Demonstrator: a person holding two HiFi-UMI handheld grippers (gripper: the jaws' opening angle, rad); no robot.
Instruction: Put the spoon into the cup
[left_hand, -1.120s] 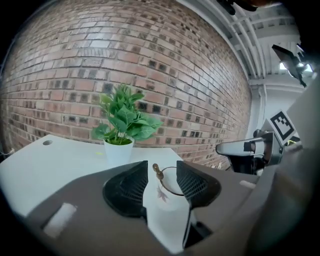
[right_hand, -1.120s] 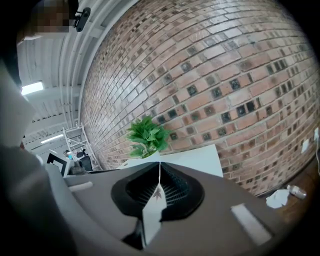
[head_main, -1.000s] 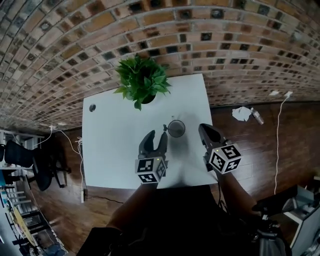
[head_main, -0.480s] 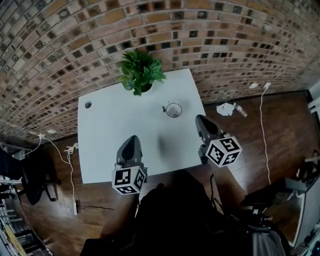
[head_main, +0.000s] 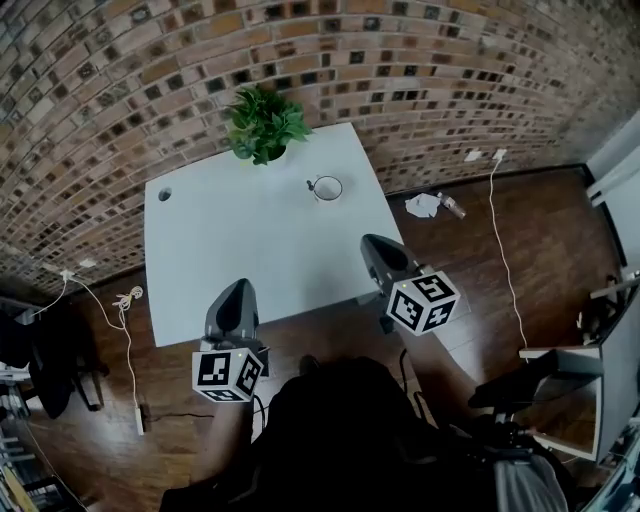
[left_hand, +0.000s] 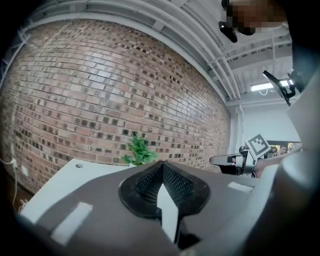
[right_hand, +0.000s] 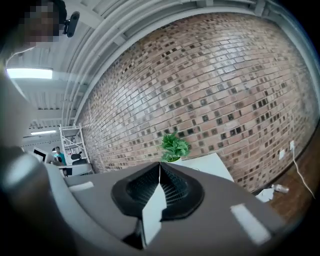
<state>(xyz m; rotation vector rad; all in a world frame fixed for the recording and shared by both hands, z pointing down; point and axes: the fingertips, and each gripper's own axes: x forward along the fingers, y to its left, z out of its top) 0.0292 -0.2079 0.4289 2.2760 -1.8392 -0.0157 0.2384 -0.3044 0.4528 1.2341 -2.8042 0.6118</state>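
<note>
On the white table a small cup stands near the far right side. A thin dark spoon handle sticks out at its left rim. My left gripper is shut and empty over the table's near edge, well short of the cup. Its jaws meet tip to tip in the left gripper view. My right gripper is also shut and empty, off the table's near right corner. The right gripper view shows its closed jaws. Neither gripper view shows the cup.
A potted green plant stands at the table's far edge against the brick wall. A cable hole sits in the far left corner. Crumpled paper and cables lie on the wooden floor to the right.
Both grippers have drawn back from the cup toward the person and risen. The left jaws, open beside the cup a second ago, are now shut with nothing in them.
</note>
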